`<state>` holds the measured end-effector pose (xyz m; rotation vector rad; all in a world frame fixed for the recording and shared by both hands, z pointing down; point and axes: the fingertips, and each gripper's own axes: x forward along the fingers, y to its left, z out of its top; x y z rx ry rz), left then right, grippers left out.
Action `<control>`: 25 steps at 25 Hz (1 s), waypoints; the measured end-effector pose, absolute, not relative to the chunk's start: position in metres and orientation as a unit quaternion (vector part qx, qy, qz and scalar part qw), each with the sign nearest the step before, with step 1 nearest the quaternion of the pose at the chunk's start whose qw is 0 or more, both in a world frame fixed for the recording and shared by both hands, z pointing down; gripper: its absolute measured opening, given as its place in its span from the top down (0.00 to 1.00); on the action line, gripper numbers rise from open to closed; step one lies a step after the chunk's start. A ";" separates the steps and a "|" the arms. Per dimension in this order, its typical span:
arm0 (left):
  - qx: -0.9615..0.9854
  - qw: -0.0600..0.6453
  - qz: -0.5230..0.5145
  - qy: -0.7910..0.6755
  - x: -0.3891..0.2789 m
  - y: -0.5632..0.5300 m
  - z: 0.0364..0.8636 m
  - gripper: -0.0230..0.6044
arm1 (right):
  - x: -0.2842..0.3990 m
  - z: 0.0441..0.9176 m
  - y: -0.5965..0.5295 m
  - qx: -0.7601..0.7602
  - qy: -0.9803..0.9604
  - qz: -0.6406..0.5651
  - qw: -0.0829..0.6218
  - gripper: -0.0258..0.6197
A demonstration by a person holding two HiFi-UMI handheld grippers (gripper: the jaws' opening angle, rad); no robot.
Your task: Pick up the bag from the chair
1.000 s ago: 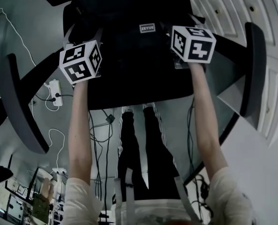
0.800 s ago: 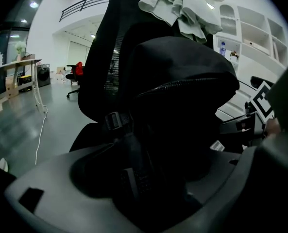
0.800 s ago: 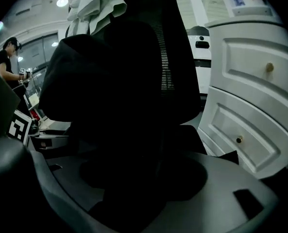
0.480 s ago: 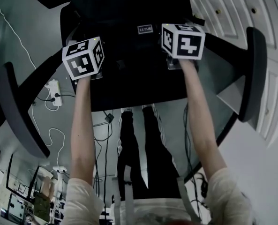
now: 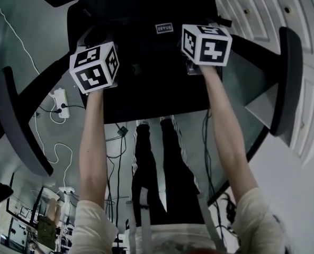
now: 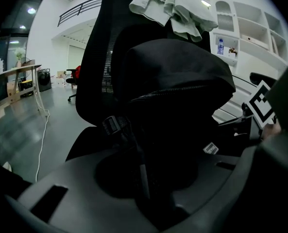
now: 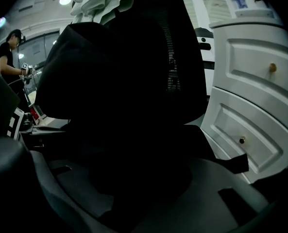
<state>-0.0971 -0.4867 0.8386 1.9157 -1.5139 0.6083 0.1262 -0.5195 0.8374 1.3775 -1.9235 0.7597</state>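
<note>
A black bag [image 5: 146,49] with a small white label [image 5: 164,28] stands on the seat of a black office chair [image 5: 162,102], leaning on its backrest. My left gripper [image 5: 93,67] is at the bag's left side and my right gripper [image 5: 205,44] at its right; their marker cubes hide the jaws in the head view. In the left gripper view the jaws [image 6: 148,198] have just been closing and pinch a black strap [image 6: 134,149] of the bag [image 6: 177,91]. In the right gripper view the jaws [image 7: 134,193] have just been closing onto dark fabric of the bag [image 7: 110,81].
The chair's armrests [image 5: 16,123] [image 5: 287,73] flank both arms. A pale cloth [image 6: 175,6] hangs over the backrest top. White drawers [image 7: 250,86] stand close on the right. A power strip [image 5: 61,103] and cables lie on the floor. A person [image 7: 8,52] stands far off.
The right gripper's cube has shifted slightly left and up over the bag. The left cube has hardly moved. The bag stays on the seat.
</note>
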 end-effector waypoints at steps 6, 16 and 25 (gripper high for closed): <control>0.723 0.302 0.227 -0.579 -0.100 -0.481 0.813 0.82 | 0.123 0.814 -0.515 0.535 -0.738 0.277 0.302 0.82; 0.746 0.269 0.180 -0.582 -0.115 -0.462 0.692 0.84 | 0.107 0.686 -0.492 0.557 -0.746 0.242 0.274 0.83; 0.756 0.211 0.177 -0.594 -0.116 -0.375 0.608 0.85 | 0.107 0.619 -0.398 0.571 -0.759 0.230 0.214 0.83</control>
